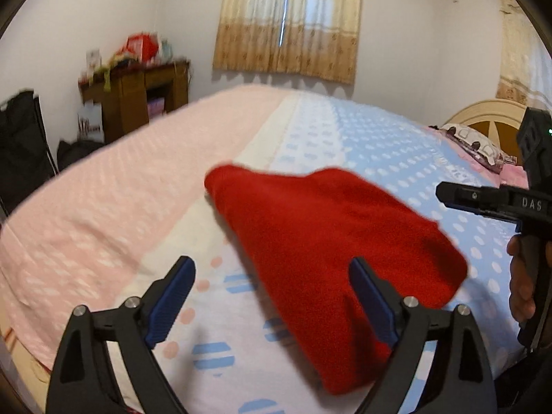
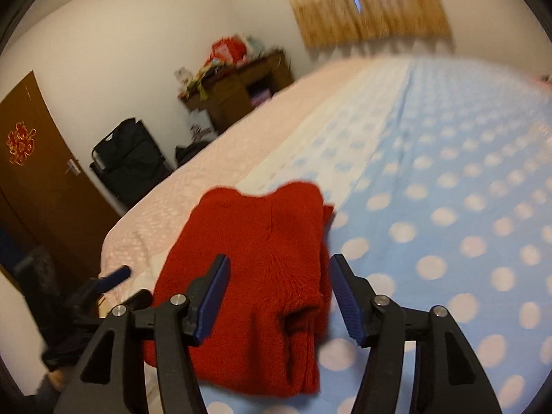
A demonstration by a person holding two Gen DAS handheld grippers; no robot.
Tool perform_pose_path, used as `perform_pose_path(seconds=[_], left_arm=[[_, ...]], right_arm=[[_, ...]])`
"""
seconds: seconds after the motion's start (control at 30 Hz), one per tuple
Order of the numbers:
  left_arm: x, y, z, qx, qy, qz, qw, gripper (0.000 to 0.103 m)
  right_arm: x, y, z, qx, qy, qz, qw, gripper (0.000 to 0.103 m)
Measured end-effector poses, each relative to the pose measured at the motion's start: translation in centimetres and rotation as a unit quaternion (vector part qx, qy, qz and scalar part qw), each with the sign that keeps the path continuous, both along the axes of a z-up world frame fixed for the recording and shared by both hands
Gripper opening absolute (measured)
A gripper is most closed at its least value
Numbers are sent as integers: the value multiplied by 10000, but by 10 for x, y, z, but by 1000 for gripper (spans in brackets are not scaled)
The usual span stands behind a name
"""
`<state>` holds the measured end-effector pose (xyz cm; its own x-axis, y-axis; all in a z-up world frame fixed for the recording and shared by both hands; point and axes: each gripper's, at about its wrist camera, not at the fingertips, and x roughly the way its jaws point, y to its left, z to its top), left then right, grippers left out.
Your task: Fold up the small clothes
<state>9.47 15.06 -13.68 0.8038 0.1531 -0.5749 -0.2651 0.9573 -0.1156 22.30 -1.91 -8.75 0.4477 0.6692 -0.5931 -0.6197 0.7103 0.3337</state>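
Note:
A red fleece garment (image 1: 331, 241) lies folded into a compact bundle on the bed; it also shows in the right wrist view (image 2: 262, 258). My left gripper (image 1: 272, 276) is open and empty, hovering just above the garment's near left edge. My right gripper (image 2: 279, 272) is open and empty, its jaws spread over the garment's near end without touching it. The right gripper shows at the right edge of the left wrist view (image 1: 490, 200), and the left gripper shows blurred at the lower left of the right wrist view (image 2: 114, 276).
The bed sheet is pink on the left (image 1: 103, 189) and blue with white dots on the right (image 2: 448, 207). A pillow (image 1: 472, 141) and headboard (image 1: 483, 117) are at far right. A wooden cabinet (image 1: 138, 96), black bags (image 2: 131, 158) and a door (image 2: 34, 179) stand beyond the bed.

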Motion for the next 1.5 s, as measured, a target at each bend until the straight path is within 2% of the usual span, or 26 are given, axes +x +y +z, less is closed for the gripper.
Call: perform_pose_path(seconds=[0.2,0.47,0.93,1.5], left_arm=[[-15,-8,35,145,-446,-86,9989,101],[-22,-18,51,272,-685,-195,9971,102],[-31,-23,61,275,-892,-183,9955,102],[-31,-29,59,302,-864,-220,9956,102]], right_arm=[[-38,-9,29,-274,-636,-112,9975,65],[-64,-15,47,-291,-989,-160,9945,66],[-80,-16,55,-215,-1088,-132,9937,67],[-82,-18,55,-203,-1077,-179,9938,67]])
